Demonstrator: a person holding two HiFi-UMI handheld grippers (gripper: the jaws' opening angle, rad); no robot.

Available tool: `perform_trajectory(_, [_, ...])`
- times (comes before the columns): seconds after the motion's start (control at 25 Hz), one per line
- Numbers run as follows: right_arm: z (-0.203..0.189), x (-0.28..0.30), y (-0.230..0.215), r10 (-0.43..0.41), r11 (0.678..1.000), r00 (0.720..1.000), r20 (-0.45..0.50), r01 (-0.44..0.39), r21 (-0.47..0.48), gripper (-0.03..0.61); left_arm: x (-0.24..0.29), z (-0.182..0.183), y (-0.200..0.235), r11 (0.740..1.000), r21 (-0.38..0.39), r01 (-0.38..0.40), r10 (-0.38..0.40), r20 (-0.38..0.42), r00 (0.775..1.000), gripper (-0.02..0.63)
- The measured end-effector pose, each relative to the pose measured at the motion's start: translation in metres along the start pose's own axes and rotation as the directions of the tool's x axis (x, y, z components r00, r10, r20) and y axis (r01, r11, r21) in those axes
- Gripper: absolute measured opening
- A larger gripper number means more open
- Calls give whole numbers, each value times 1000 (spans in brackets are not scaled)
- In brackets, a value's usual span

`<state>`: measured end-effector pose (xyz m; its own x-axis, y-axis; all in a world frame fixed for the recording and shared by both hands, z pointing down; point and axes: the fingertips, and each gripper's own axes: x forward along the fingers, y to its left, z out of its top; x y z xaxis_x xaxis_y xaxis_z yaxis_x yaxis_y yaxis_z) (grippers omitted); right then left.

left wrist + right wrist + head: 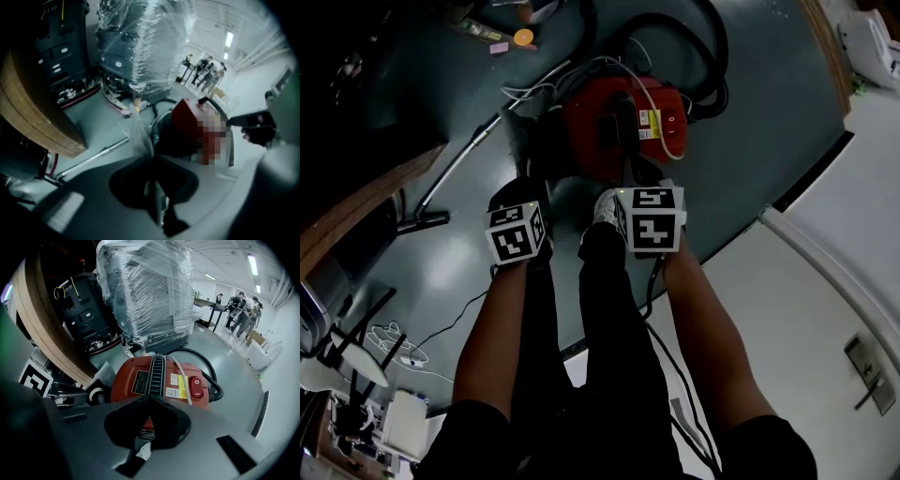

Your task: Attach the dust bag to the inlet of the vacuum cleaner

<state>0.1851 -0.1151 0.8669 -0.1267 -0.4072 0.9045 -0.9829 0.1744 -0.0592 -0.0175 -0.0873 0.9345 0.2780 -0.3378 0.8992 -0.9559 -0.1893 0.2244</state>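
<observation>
Dust bag (137, 133) looks like the thin grey flap sticking up from the left gripper (152, 157), whose jaws are pinched tight on its edge. It's blurry, so that's my best guess. The dust bag hangs just to the L of the vacuum cleaner (140, 380), near its side, not on it yet. The right gripper (150, 398) has its jaws pressed together w/ nothing in them. It hovers over the near edge of the vac.

How to do it well, I think: the inlet can't be seen from here, so find it first. The R gripper is free, so it could hold the vac steady or lift the lid. Turn the bag's hole to face the inlet, go slow & straight, and push till it sits snug. Don't tug hard, a thin bag may rip. Watch the black hose (206, 371) curling behind the vac & the white cord (182, 373) on top, so nothing snags.

Count: 1 vac, 1 bag, 2 grippers, 1 hose, 1 cord, 1 red switch (195, 386) on top of the vac, 1 metal tube (459, 164) on the floor to the L of it, 1 big wrapped stack (150, 296) behind it. People stand far behind the vac, too small to count.
</observation>
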Motion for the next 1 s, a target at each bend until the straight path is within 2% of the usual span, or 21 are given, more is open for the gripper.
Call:
perform_trajectory(0.4, [-2,1,2,30,998,994,-102,-35,-49,-2,7,-2,-16,998,35,51,-49,-42,998,43])
perform_trajectory(0.52, [-2,2,2,38,998,992,-118,-43,-42,-2,7,-4,-13,992,-77,95,-100,-70,992,43])
perform_trajectory(0.64, [3,3,1,46,998,993,-105,-49,-30,-2,5,-9,-6,965,-229,129,-151,-80,985,44])
perform_trajectory(0.72, [3,4,0,53,998,993,-106,-55,-20,-2,6,-15,-8,956,-259,140,-169,-92,981,44])
perform_trajectory(0.84, [-1,3,1,58,998,989,-136,-61,-21,-2,8,-21,-15,974,-181,136,-160,-125,979,43])
perform_trajectory(1.0, [-1,3,1,58,998,989,-135,-62,-25,-2,10,-22,-19,986,-83,145,-156,-139,978,43])
